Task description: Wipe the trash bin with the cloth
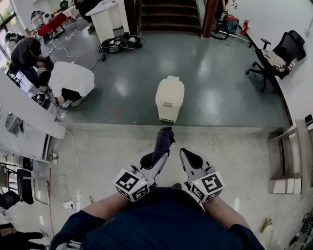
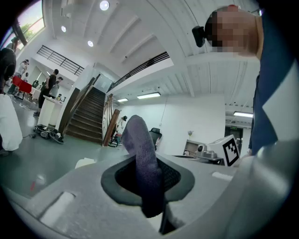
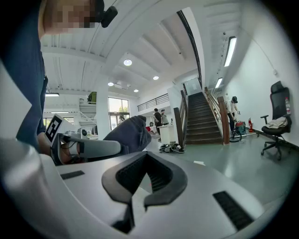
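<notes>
The cream trash bin (image 1: 169, 99) stands upright on the green floor, lid closed, a short way ahead of both grippers. My left gripper (image 1: 160, 157) is shut on a dark grey cloth (image 1: 163, 141) that sticks up from its jaws toward the bin. In the left gripper view the cloth (image 2: 140, 144) is pinched in the left gripper (image 2: 154, 186), and the bin's top (image 2: 84, 163) peeks over the jaws. My right gripper (image 1: 187, 155) is beside it, shut and holding nothing. In the right gripper view the right gripper (image 3: 140, 179) has touching jaws, with the cloth (image 3: 129, 134) to its left.
A low step edge (image 1: 146, 127) separates the pale floor under me from the green floor. People crouch at the left (image 1: 68, 80) by a white counter (image 1: 29, 122). A black office chair (image 1: 276, 56) is at the far right, stairs (image 1: 168, 14) behind, cables (image 1: 73, 161) at the left.
</notes>
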`<state>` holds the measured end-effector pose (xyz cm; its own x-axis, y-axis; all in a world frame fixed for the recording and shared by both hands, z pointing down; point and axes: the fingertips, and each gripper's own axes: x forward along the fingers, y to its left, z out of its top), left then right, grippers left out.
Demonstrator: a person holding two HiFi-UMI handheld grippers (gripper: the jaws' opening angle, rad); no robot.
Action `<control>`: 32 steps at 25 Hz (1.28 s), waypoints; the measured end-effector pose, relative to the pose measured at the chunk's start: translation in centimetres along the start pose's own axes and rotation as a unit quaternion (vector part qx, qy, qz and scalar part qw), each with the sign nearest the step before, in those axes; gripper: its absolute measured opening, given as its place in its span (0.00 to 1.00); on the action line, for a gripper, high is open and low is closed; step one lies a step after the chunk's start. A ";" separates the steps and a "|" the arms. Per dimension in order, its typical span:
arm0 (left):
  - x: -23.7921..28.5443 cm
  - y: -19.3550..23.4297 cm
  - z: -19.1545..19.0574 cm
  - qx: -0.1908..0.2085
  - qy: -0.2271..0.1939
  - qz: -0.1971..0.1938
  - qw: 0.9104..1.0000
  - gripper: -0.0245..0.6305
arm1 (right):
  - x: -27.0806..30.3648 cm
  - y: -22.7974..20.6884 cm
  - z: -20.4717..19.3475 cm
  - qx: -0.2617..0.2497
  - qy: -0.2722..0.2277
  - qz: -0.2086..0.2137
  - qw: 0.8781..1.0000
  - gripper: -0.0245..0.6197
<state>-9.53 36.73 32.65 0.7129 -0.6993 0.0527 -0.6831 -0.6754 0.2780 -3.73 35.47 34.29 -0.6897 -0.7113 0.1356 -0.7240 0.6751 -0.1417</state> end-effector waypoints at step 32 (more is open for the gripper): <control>6.2 0.7 -0.7 0.006 0.000 0.046 0.999 0.11 | -0.4 -7.4 0.2 -0.003 -0.005 0.016 1.000 0.05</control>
<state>-5.50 32.07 33.84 0.6475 -0.7581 0.0782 -0.7473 -0.6114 0.2602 1.93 30.76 35.10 -0.7119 -0.6916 0.1217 -0.7022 0.6980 -0.1404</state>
